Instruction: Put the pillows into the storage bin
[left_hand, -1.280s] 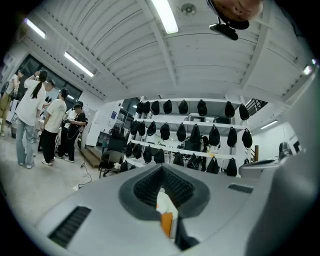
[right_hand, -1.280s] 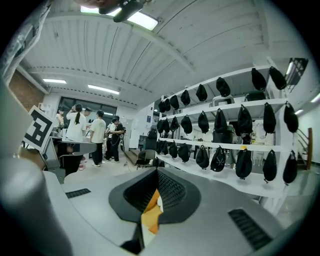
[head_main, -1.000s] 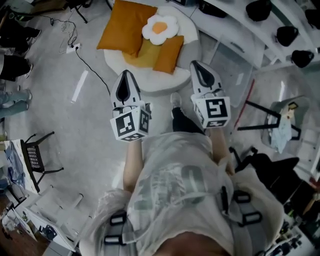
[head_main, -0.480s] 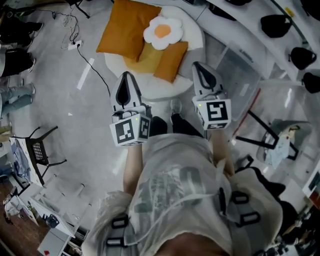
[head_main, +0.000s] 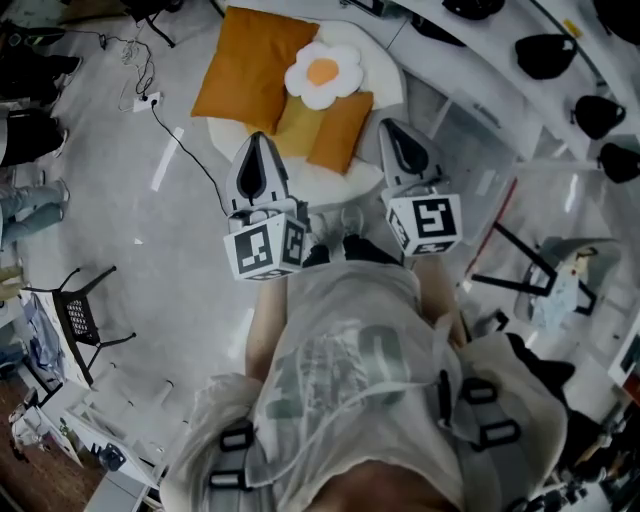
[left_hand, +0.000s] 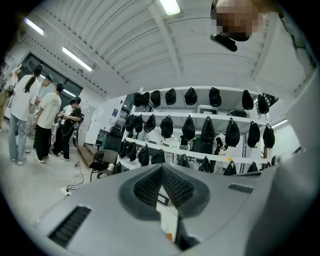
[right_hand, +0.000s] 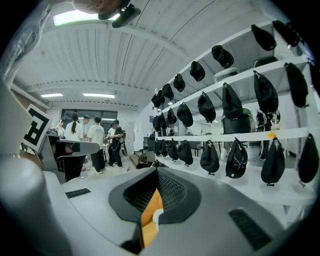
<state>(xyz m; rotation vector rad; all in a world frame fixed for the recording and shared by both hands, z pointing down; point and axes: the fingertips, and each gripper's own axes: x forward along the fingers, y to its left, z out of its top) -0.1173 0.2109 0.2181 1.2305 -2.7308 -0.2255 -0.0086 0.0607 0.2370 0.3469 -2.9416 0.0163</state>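
**Both grippers clenched, pillows lying on the floor mat**

L gripper & R gripper were held out in front of the person, side by side but apart. Each had its jaws clenched together w/ nothing btwn them. The pillows lay just ahead on a round white mat on the floor. The big orange pillow was at the left, w/ the white flower pillow beside it. Two smaller orange pillows lay partly under the flower one, nearest the gripper tips. No gripper touched any of them. What looked like a clear storage bin stood just right of the mat. Shelves of black caps lined the wall, & a group of people stood further off.
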